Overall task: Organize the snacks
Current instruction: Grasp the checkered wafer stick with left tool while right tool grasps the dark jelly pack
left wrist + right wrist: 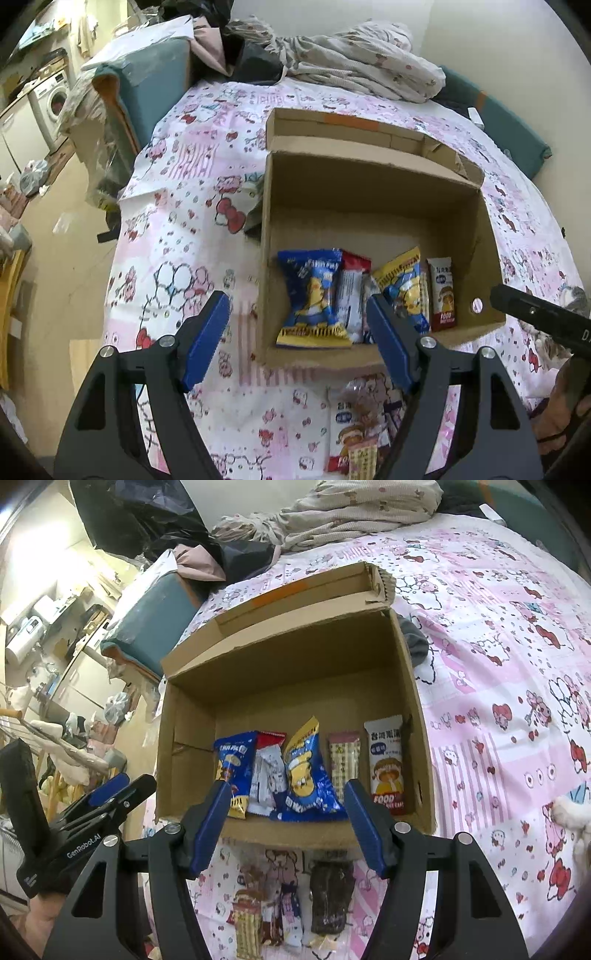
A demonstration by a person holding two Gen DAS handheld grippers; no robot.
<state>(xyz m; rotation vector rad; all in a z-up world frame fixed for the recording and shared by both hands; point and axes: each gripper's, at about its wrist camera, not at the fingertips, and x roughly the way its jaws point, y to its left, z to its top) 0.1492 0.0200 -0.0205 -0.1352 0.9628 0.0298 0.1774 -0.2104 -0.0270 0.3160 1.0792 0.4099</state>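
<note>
Snacks (pixel 295 771) already stand in a row along the near wall of the cardboard box (pixel 295 657) on the bed; several more packets (pixel 295 912) lie outside, just before it. Your left hand-held gripper (pixel 295 332) and right hand-held gripper (pixel 284 819) both hang agape, empty.

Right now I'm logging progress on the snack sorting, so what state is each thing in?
Brown cardboard box: open, flaps up, partly filled.
Blue and yellow snack packets: inside the box, along its near wall.
White bar wrapper with cartoon face: inside the box, right end.
Loose wrapped snacks: outside, on the pink patterned bedsheet.
Left gripper: open, empty.
Right gripper: open, empty.
</note>
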